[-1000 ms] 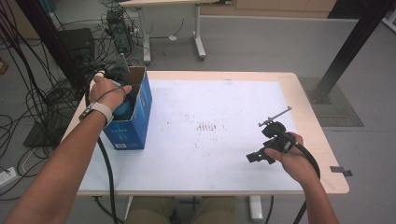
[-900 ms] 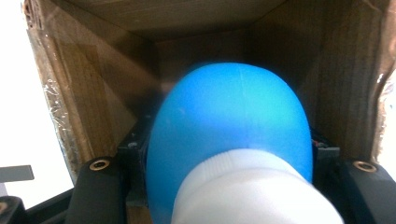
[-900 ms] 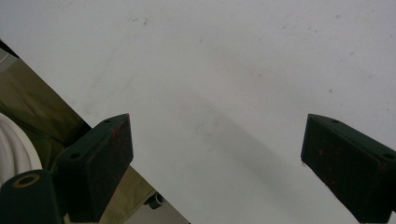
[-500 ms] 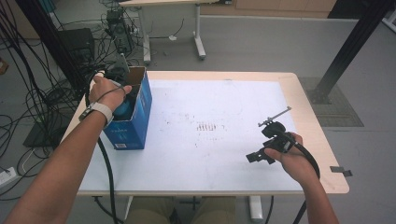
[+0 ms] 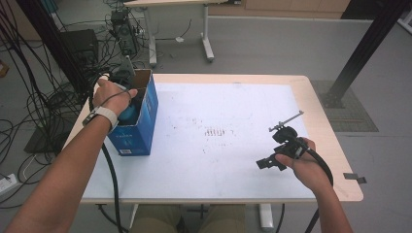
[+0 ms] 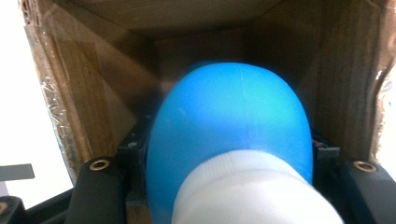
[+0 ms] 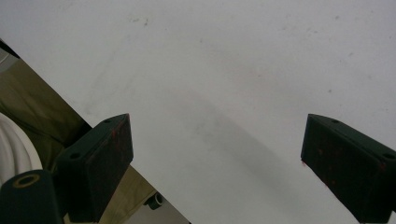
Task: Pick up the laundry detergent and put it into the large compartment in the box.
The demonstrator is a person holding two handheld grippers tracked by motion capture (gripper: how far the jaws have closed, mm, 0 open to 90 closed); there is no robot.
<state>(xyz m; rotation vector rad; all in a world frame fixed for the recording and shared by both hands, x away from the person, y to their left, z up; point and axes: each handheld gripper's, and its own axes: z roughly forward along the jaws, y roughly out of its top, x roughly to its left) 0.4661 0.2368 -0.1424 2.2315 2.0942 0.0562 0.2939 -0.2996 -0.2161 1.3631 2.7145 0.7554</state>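
Note:
A blue cardboard box (image 5: 141,127) stands open-topped at the table's left edge. My left gripper (image 5: 127,103) reaches down into it under the person's hand, and its jaws are hidden there in the high view. In the left gripper view the left gripper (image 6: 229,154) is shut on a rounded blue bottle (image 6: 233,116) with a white ribbed cap (image 6: 252,191), inside the box's brown walls (image 6: 98,88). My right gripper (image 5: 268,163) hovers over the white table top (image 5: 218,97) near the front right. In the right gripper view it (image 7: 217,163) stands open, with nothing between its jaws.
Faint reddish marks (image 5: 214,132) dot the middle of the white surface. Cables (image 5: 29,121) and dark equipment (image 5: 77,46) crowd the floor to the left. A black post (image 5: 364,43) rises at the right, and another table's legs (image 5: 206,34) stand behind.

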